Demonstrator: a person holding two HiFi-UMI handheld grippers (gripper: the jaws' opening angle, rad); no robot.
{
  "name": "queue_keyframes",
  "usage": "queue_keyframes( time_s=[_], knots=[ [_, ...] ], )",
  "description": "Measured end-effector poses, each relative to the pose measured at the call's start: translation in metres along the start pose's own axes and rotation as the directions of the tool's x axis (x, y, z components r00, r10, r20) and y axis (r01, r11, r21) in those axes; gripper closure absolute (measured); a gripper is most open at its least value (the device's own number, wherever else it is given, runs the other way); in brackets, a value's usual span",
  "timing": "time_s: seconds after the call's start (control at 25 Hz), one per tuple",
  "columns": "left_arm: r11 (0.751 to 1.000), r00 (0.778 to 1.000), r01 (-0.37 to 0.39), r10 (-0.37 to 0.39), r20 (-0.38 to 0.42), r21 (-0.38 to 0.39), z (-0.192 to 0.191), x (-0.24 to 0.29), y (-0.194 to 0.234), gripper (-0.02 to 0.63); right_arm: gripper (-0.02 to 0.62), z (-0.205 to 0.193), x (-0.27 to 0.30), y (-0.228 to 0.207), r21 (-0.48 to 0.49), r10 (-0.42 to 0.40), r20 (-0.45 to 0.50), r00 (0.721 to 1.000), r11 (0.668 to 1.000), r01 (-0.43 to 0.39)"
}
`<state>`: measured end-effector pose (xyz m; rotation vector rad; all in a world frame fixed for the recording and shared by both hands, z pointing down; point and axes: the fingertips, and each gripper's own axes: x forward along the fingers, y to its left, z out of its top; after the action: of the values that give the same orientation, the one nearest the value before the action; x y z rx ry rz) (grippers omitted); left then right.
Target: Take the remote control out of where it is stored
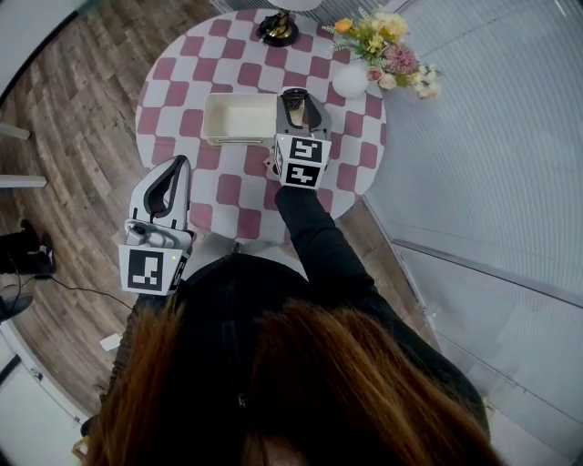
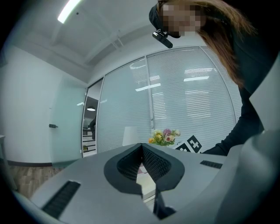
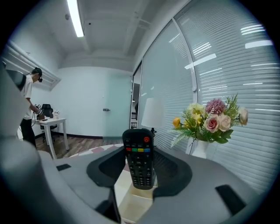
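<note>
Remote control [image 3: 138,162] upright in right gripper [image 3: 139,153]

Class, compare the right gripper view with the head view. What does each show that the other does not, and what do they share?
Only the right gripper view: the remote control with its coloured buttons, clamped upright in the right gripper, and a person standing in the background. Only the head view: the left gripper, shut, and the lamp's base. Both: the flowers, the cream box and the checked table.
</note>
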<state>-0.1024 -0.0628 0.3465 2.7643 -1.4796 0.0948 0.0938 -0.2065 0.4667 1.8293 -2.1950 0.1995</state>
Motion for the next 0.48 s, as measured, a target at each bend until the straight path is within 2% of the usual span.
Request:
queue_keyframes(
  time_s=[0.48],
  knots=[
    [0.999,0.999,0.035,-0.035,0.013,-0.013,0.001,0.009,-0.009,0.597,0.392,0.019,-0.046,0.007,0.019,0.049,0.037,0.998,0.999,-0.049]
  ],
)
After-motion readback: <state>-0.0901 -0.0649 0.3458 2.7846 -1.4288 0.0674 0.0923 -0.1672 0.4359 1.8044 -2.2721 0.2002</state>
